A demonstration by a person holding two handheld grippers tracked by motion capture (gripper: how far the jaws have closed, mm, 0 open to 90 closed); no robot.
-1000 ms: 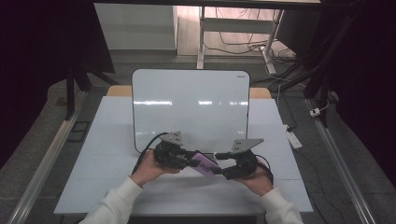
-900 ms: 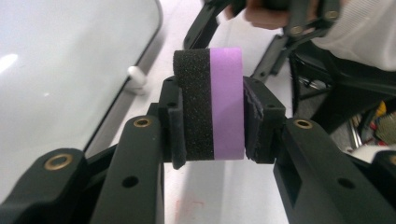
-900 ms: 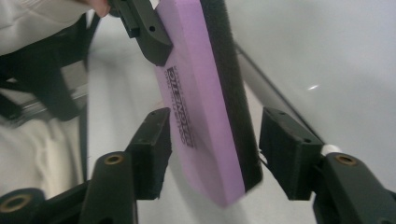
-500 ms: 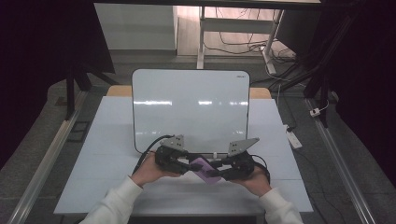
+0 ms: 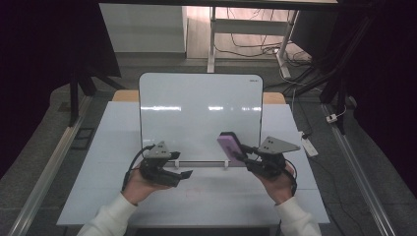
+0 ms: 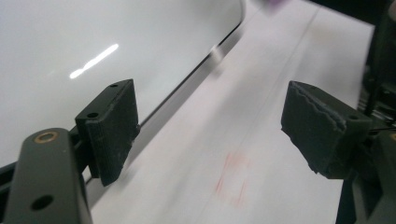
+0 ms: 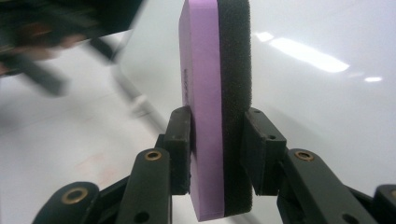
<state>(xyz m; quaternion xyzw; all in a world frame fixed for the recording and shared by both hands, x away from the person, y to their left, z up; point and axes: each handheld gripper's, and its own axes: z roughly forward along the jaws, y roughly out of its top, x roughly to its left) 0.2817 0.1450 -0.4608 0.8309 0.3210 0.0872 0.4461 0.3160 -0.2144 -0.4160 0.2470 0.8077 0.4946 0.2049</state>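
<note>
Two pads of right gripper (image 7: 217, 149) clamp purple eraser (image 7: 215, 93); left gripper (image 6: 215, 126) just opened, empty.

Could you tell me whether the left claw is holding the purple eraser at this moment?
No, the left claw stands open with nothing between its pads, while the right claw grips the purple eraser.

Black tongs (image 5: 187, 173), grey three-cornered plates, white sleeves (image 5: 110, 219)

High view overhead facing forward, gripper views close, all sharing whiteboard (image 5: 199, 118).
</note>
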